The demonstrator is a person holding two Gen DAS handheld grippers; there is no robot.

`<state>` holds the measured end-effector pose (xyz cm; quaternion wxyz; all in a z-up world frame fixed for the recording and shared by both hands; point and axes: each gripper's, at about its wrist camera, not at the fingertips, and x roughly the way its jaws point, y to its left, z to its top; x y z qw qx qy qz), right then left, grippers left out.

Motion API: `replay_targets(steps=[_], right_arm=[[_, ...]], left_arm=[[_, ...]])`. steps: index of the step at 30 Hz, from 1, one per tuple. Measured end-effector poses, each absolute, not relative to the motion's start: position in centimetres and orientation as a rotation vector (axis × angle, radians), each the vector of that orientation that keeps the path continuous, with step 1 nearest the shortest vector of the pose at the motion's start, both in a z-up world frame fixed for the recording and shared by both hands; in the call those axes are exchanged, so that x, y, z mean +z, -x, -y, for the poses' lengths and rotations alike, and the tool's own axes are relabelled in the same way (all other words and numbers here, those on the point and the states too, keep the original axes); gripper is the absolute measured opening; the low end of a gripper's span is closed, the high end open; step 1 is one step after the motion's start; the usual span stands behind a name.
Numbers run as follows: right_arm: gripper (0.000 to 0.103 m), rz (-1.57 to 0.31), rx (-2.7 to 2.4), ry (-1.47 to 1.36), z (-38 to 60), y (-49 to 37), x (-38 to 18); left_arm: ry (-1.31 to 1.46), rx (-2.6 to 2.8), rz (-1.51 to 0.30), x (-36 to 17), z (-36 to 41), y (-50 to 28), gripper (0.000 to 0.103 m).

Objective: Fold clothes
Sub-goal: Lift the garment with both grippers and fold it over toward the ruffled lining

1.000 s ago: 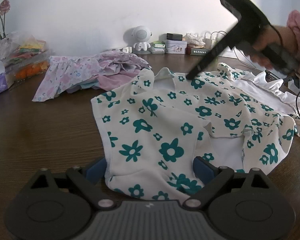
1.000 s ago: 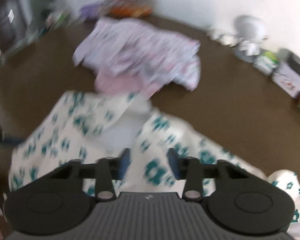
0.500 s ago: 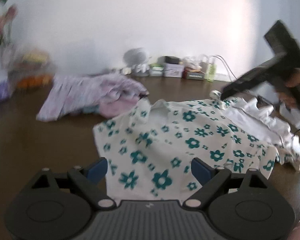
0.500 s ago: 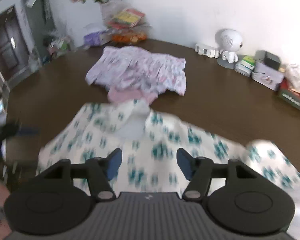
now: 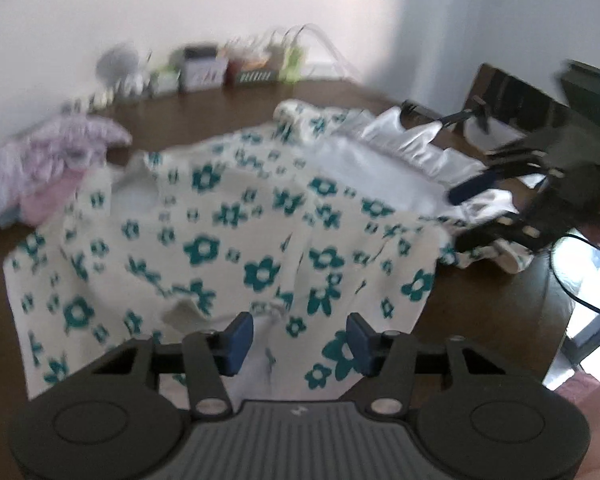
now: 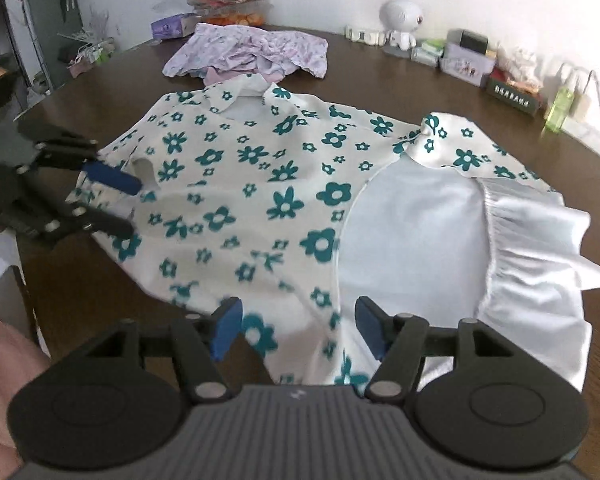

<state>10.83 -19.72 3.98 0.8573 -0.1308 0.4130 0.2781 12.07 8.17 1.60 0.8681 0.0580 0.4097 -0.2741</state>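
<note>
1. Dark wood makes up the tabletop, which stands against a white wall, with small boxes, a white figurine and a green bottle lined up at its far edge.
2. We locate the task's thing, the floral garment, at the middle of the tabletop. It is white with teal flowers, collar toward the far side.
3. We note that one part of it is turned over, so the plain white lining and a ruffled white hem lie face up at its right side.
4. We see a second heap, the pink and lilac clothes, bunched beyond the collar. It shows no neat fold.
5. Left gripper: jaws apart, set at the garment's left sleeve edge. In its own view cloth lies between the blue pads, but the blur leaves us unable to tell whether they press on it.
6. Right gripper: jaws wide apart above the near hem, holding nothing.
7. Progress, as we judge it: the floral garment lies mostly spread, with one turned-over part and no compact folded shape. A finished stack is nowhere in view. Both the garment and the far heap appear to need folding.
</note>
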Motion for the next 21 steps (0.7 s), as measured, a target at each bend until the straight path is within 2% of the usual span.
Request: replay_targets(steps=[5, 10, 14, 17, 18, 19, 21], right_arm=[[0.066, -0.808, 0.526, 0.371, 20.1, -7.5, 2.8], [0.066, -0.796, 0.475, 0.321, 21.6, -6.1, 1.6], [0.065, -0.766, 0.436, 0.275, 22.8, -5.4, 0.8], [0.05, -0.755, 0.416, 0.286, 23.0, -5.2, 0.5], [0.034, -0.757, 0.413, 0.287, 23.2, -5.2, 0.5], [0.025, -0.761, 0.404, 0.295, 23.3, -5.2, 0.6], [0.022, -0.765, 0.397, 0.306, 23.7, -5.2, 0.8]], left_arm=[[0.031, -0.552, -0.923, 0.9, -9.2, -13.4, 0.043], [0.194, -0.545, -0.97, 0.4, -10.3, -14.7, 0.005], [0.332, -0.571, -0.987, 0.0, -11.3, -14.7, 0.003], [0.453, -0.589, -0.984, -0.3, -12.6, -14.0, 0.001], [0.493, -0.594, -0.983, -0.4, -13.1, -13.8, 0.001], [0.533, -0.599, -0.981, -0.5, -13.5, -13.6, 0.001], [0.613, -0.61, -0.977, -0.7, -14.4, -13.1, 0.001]])
